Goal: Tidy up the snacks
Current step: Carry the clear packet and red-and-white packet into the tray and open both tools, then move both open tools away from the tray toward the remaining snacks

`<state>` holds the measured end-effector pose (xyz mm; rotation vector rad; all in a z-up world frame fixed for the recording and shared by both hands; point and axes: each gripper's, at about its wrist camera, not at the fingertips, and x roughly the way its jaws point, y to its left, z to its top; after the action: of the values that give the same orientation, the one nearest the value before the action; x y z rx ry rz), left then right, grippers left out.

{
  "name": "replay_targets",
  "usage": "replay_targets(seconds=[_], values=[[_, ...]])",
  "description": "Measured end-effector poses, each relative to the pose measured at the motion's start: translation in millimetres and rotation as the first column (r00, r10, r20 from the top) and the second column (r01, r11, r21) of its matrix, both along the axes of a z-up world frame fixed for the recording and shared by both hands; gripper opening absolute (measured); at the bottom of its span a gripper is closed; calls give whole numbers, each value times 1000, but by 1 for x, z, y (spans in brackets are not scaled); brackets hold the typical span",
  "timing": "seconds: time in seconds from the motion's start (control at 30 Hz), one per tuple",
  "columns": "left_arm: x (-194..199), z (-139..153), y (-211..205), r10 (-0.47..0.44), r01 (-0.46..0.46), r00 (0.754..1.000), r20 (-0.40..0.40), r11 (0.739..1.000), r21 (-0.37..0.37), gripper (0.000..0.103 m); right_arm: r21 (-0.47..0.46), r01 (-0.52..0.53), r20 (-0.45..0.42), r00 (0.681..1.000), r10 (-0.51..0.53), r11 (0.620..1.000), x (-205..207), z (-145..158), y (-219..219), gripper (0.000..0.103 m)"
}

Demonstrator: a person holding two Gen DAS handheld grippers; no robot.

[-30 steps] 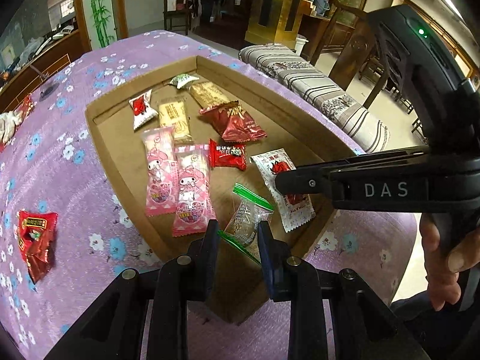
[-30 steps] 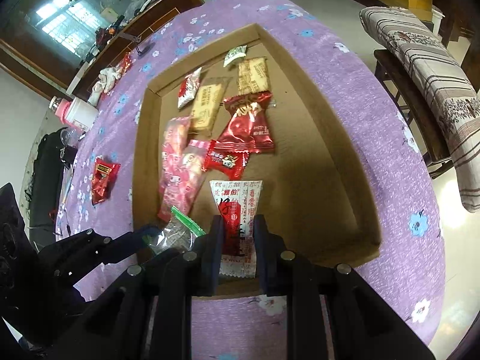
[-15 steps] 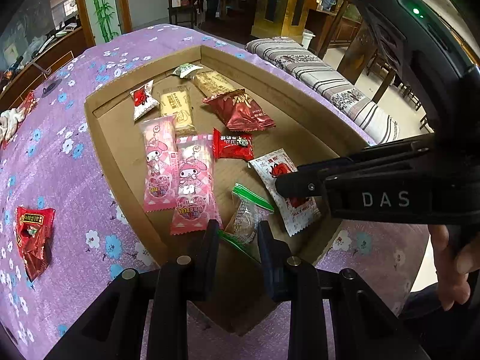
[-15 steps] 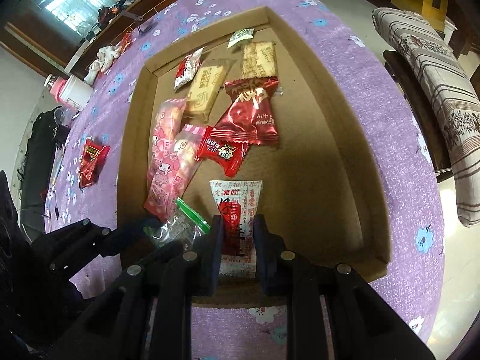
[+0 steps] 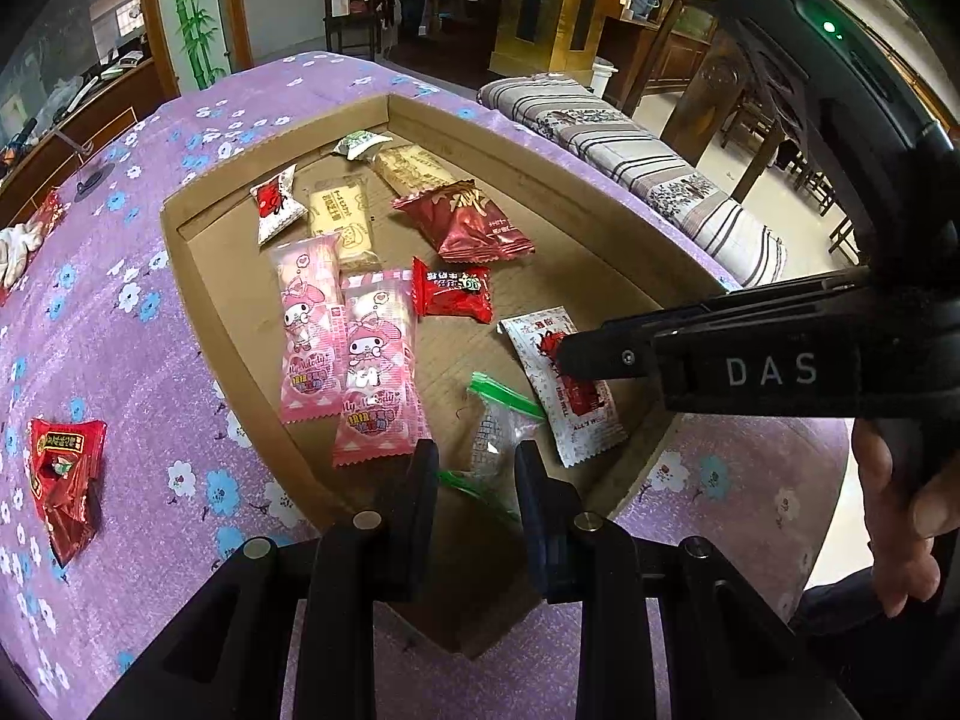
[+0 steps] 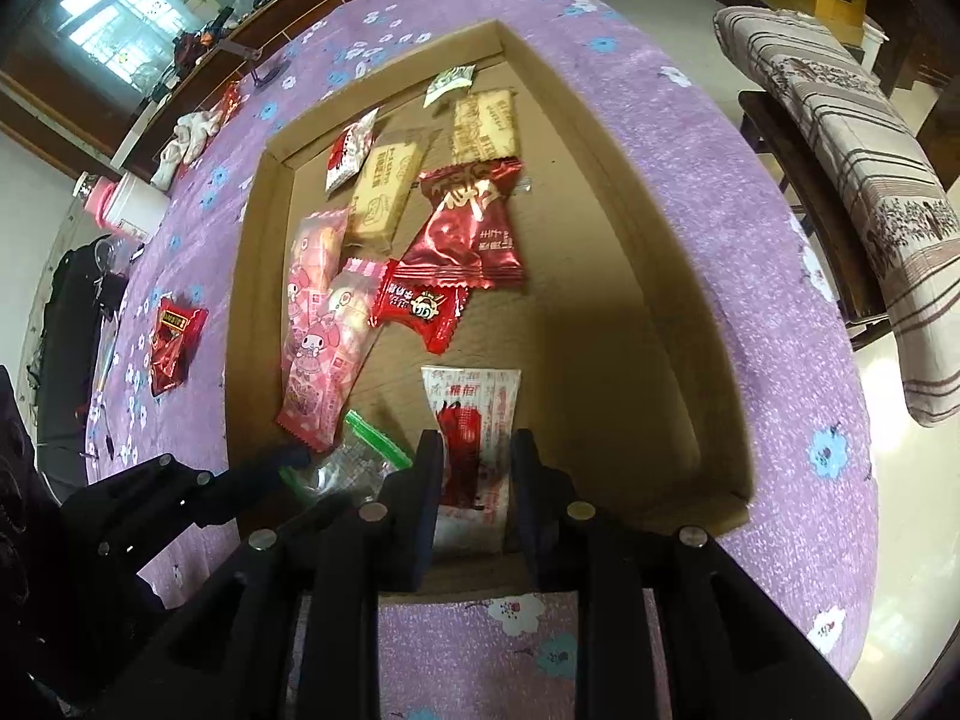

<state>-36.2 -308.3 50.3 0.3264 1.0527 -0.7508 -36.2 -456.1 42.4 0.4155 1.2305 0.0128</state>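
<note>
A shallow cardboard box [image 5: 198, 276] [image 6: 255, 276] lies on the purple flowered cloth with several snack packets in it. My left gripper [image 5: 477, 462] is shut on a clear packet with green ends [image 5: 495, 432] [image 6: 360, 456] at the box's near edge. My right gripper [image 6: 477, 450] [image 5: 564, 354] has its jaws opening. A white and red packet [image 6: 471, 402] [image 5: 570, 414] lies flat on the box floor between them and still fills the gap. Two pink packets [image 5: 336, 336], a small red one [image 5: 450, 294] and a dark red bag [image 5: 468, 222] lie farther in.
A red packet [image 5: 60, 468] [image 6: 174, 342] lies on the cloth left of the box. A bench with a striped cushion [image 5: 630, 162] runs along the table's right side. A pink-capped bottle [image 6: 120, 210] and white cloth [image 6: 192, 132] sit at the far left. A hand [image 5: 900, 498] holds the right gripper.
The right jaws stand a touch wider around the white and red packet. Both hands keep their place, and the left gripper keeps its hold on the clear packet.
</note>
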Motion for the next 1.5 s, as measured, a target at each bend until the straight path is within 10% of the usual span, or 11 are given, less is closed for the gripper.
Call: replay_targets(seconds=[0.87,1.5], values=[[1,30,118,172,-170,984,42,984,-52,26,34,-51,122,991,46,998,15,39,82,22],[-10,10,286,411,-411,911,18,912,3,27,45,-214,38,977,212,976,184,-1,236,31]])
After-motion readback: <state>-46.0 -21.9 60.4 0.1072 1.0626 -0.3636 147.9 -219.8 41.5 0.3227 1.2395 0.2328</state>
